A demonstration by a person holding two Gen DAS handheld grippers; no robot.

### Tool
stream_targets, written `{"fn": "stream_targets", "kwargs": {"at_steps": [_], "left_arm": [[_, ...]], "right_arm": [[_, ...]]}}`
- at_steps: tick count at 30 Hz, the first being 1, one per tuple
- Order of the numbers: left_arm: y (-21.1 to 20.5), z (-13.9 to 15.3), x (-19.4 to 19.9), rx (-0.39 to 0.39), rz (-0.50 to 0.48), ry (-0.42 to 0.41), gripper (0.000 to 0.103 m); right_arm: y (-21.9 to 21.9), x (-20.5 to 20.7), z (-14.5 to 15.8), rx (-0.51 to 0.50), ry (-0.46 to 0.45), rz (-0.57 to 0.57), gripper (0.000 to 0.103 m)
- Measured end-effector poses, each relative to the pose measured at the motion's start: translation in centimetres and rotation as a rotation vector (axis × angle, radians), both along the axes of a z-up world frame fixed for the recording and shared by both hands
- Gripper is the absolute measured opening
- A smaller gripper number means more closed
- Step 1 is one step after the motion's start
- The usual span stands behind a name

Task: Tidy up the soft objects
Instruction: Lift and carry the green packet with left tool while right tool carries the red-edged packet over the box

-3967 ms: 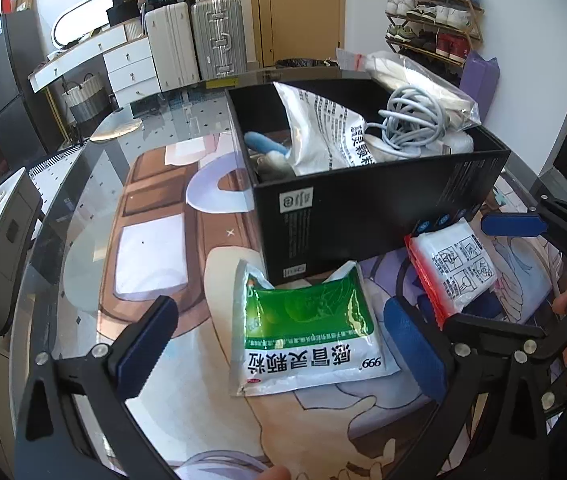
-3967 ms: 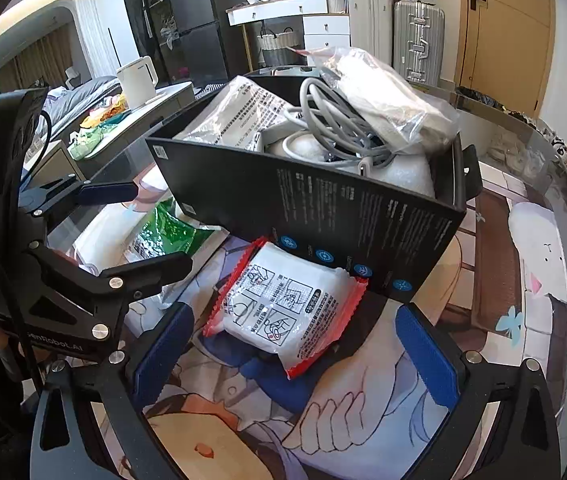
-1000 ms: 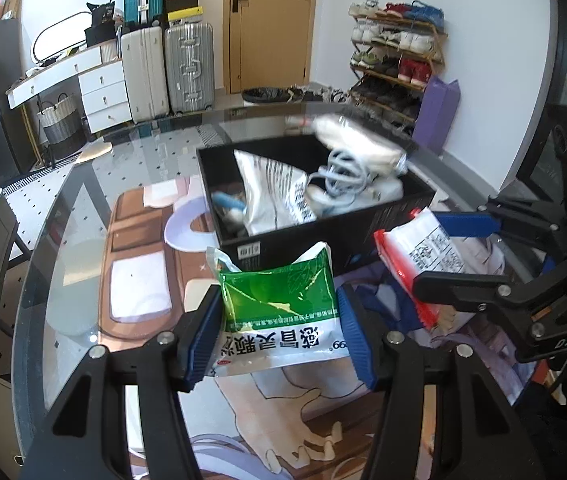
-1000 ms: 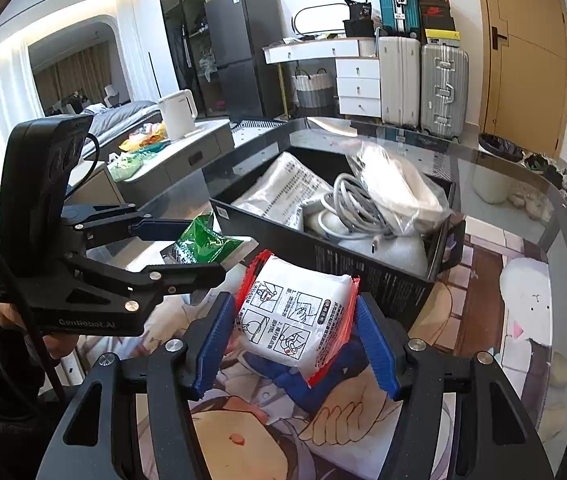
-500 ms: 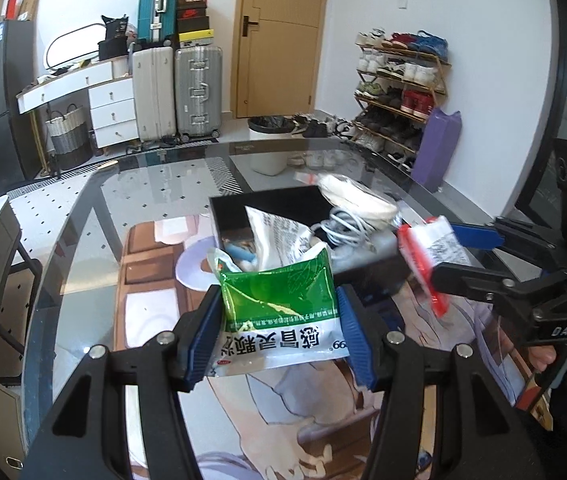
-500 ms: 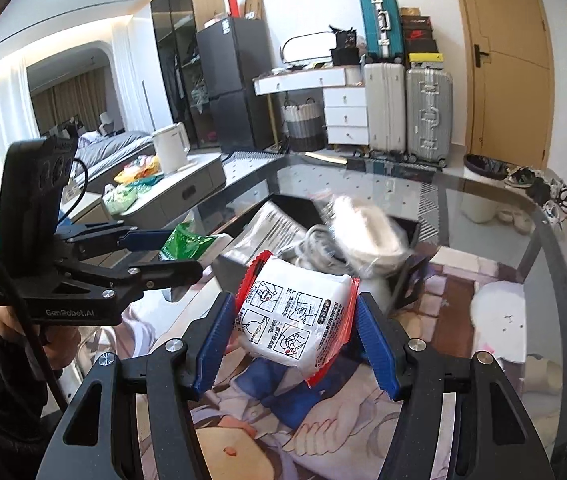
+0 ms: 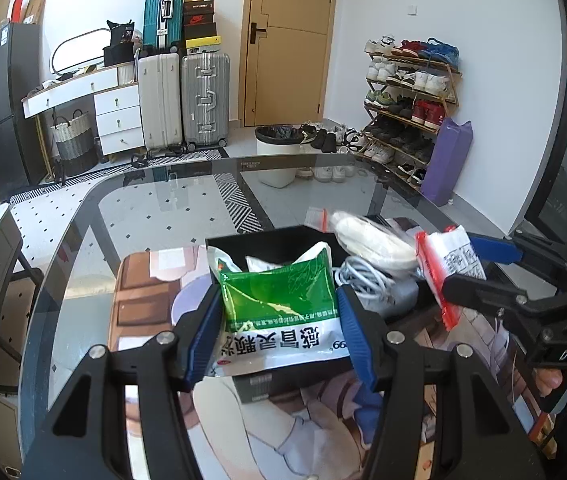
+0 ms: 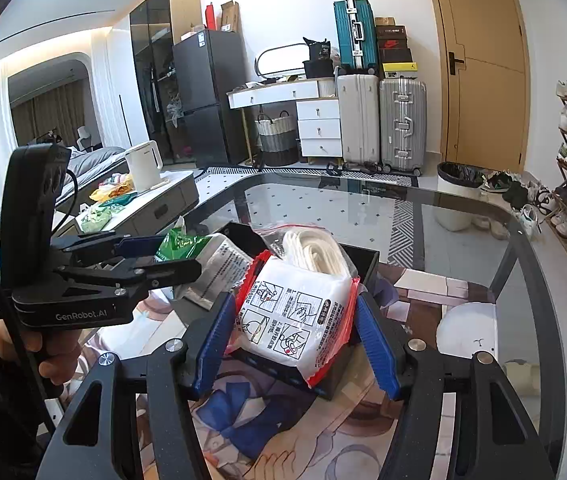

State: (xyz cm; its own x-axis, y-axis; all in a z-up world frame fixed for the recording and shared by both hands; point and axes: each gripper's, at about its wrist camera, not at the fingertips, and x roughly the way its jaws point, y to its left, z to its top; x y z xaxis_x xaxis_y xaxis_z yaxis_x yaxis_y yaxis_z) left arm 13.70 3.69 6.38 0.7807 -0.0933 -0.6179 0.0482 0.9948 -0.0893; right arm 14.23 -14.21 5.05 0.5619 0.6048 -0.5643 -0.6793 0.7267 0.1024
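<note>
Left gripper point(image 7: 281, 326) pinches the green pouch point(image 7: 281, 312), long axis toward 12 o'clock; right gripper point(image 8: 295, 330) pinches the red-edged pack point(image 8: 297, 316), tilted toward 1 o'clock.

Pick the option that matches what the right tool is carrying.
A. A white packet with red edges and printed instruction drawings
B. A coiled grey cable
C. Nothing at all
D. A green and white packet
A: the right tool has its blue pads pressed on both sides of the white packet with red edges, lifted above the black box, while the green and white packet sits in the left tool.
</note>
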Motion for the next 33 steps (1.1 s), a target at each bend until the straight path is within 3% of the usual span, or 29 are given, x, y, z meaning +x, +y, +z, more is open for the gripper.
{"fn": "stream_targets", "kwargs": {"at_steps": [13, 33], "left_arm": [[-0.3, -1.3, 3.7, 0.009, -0.001, 0.023, 0.056], [-1.0, -2.3, 3.9, 0.011, -0.024, 0.065, 0.057]], "right_arm": [[3.2, 2.1, -1.0, -0.069, -0.055, 0.013, 0.063], [3.6, 3.4, -2.4, -0.07, -0.035, 0.037, 0.06]]}}
